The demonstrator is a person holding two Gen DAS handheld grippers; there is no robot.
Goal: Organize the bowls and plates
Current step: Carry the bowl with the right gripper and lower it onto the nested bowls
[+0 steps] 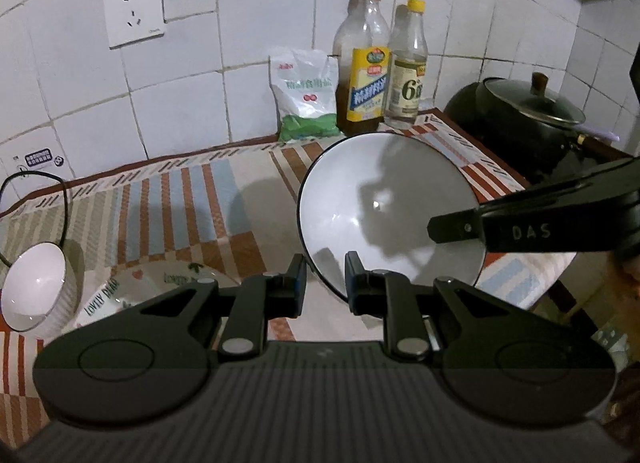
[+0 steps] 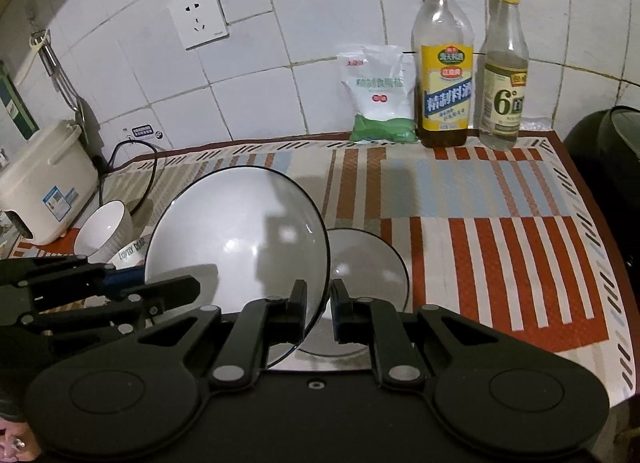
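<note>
A large grey bowl [image 1: 384, 207] with a dark rim hangs tilted above the striped mat, carried between both grippers. My left gripper [image 1: 325, 287] is shut on its near-left rim. My right gripper [image 2: 319, 303] is shut on the opposite rim of the same grey bowl [image 2: 240, 239]. In the right wrist view a second grey bowl [image 2: 372, 263] sits on the mat just behind and below the held one. At the left stand a white ribbed bowl [image 1: 36, 291] and a printed bowl [image 1: 132, 291] lettered "LOVELY DEAR", partly hidden by my left gripper.
Two bottles [image 2: 444, 75] and a salt bag [image 2: 380, 99] line the tiled back wall. A black lidded pot [image 1: 532, 111] stands at the right and a cream rice cooker [image 2: 44, 183] at the far left, with its cable [image 2: 140, 167]. The striped mat [image 2: 500, 247] covers the counter.
</note>
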